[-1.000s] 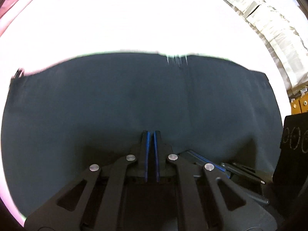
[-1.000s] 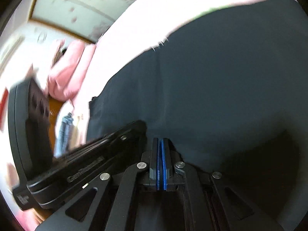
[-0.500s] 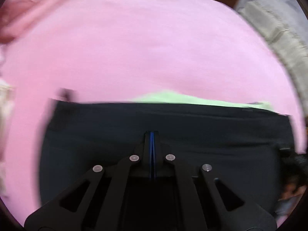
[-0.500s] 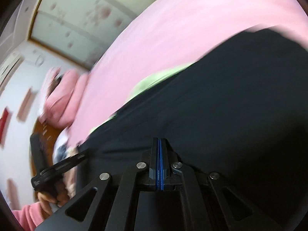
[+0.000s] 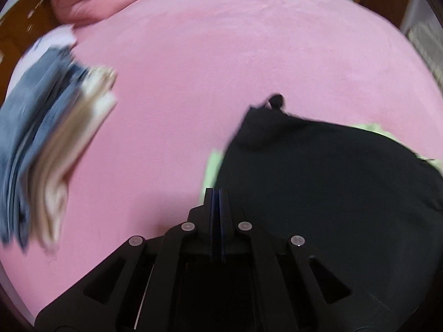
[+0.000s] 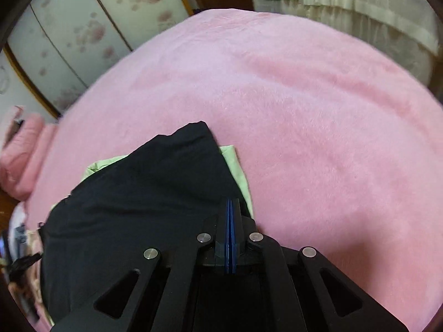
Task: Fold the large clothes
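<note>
The black garment lies folded small on top of a light green garment on the pink bed, so this fold looks done, and the left tool and right tool hover beside it, each pressed together and empty

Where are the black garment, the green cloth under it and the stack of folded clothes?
black garment (image 6: 144, 193): right wrist view, middle of the dark fabric.
green cloth (image 6: 238, 166): right wrist view, strip showing at the garment's right edge.
stack of folded clothes (image 5: 49, 138): left wrist view, blurred stack's middle.
</note>
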### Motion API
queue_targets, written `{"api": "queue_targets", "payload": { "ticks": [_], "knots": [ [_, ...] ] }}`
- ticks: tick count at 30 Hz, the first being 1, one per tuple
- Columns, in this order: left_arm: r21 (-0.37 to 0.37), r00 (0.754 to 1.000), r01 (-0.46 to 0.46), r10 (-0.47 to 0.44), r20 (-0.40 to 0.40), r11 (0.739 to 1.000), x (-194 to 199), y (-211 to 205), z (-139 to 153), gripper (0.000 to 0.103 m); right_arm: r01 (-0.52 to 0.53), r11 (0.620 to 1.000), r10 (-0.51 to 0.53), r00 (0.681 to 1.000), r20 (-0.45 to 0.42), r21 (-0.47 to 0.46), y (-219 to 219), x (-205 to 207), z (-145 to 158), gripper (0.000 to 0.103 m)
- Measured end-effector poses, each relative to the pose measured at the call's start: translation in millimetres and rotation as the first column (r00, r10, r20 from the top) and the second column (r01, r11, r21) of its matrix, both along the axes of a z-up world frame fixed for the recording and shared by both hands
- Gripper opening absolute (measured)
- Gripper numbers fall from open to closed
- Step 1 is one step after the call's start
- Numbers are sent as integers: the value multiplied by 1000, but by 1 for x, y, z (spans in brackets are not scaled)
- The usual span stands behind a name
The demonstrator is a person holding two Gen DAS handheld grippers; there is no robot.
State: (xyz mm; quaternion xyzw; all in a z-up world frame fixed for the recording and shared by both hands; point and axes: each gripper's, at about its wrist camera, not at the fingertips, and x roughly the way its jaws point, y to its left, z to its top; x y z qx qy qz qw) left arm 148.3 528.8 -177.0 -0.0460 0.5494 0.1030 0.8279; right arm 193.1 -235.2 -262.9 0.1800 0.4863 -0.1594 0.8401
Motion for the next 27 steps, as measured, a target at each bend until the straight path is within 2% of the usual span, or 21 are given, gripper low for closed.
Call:
{"api": "queue_targets", "payload": {
  "ticks": [1, 3, 4, 8, 10, 11, 13, 16, 19, 22, 24, 27],
  "knots": [
    [-27, 1000, -26, 26, 17, 999, -18, -9, 10, 1, -9, 1000, 9, 1000, -4, 15, 25, 16, 17, 2],
    [-58, 998, -56, 57, 22, 997, -60, -6, 17, 1, -27, 999, 27, 1000, -13, 29, 38, 23, 26, 2],
    [-65, 997, -69, 70, 14, 996, -72, -7, 21, 1, -43, 998, 43, 999, -14, 38, 48, 48, 44, 2],
    [-129, 996, -78, 72, -52, 989, -154, -22, 27, 1, -106, 988, 107, 994, 2, 114, 85, 47, 65, 2],
    [-147, 993, -88, 75, -89, 985, -185, -24, 30, 1, -121, 979, 125, 992, -19, 163, 107, 52, 63, 2],
    [-158, 991, -96, 80, -108, 983, -198, -39, 35, 1, -130, 972, 139, 990, -37, 195, 121, 53, 61, 2],
    [-180, 983, -125, 97, -155, 976, -221, -46, 36, 1, -173, 948, 203, 975, -92, 267, 152, 56, 45, 2],
    [-230, 973, -158, 111, -203, 960, -252, -49, 33, 1, -227, 926, 278, 951, -136, 301, 189, 59, 25, 2],
    [-262, 970, -155, 96, -224, 952, -266, -49, 32, 1, -238, 907, 302, 943, -143, 346, 214, 50, 17, 2],
    [-346, 982, -96, 32, -184, 933, -266, -52, 39, 1, -244, 883, 325, 934, -147, 401, 230, 44, 7, 2],
    [-414, 990, -45, -15, -141, 909, -254, -59, 44, 1, -254, 876, 341, 927, -153, 411, 237, 35, 4, 2],
    [-515, 996, 43, -78, -46, 856, -220, -77, 47, 1, -258, 873, 345, 926, -152, 414, 240, 24, 2, 2]
  ]
}}
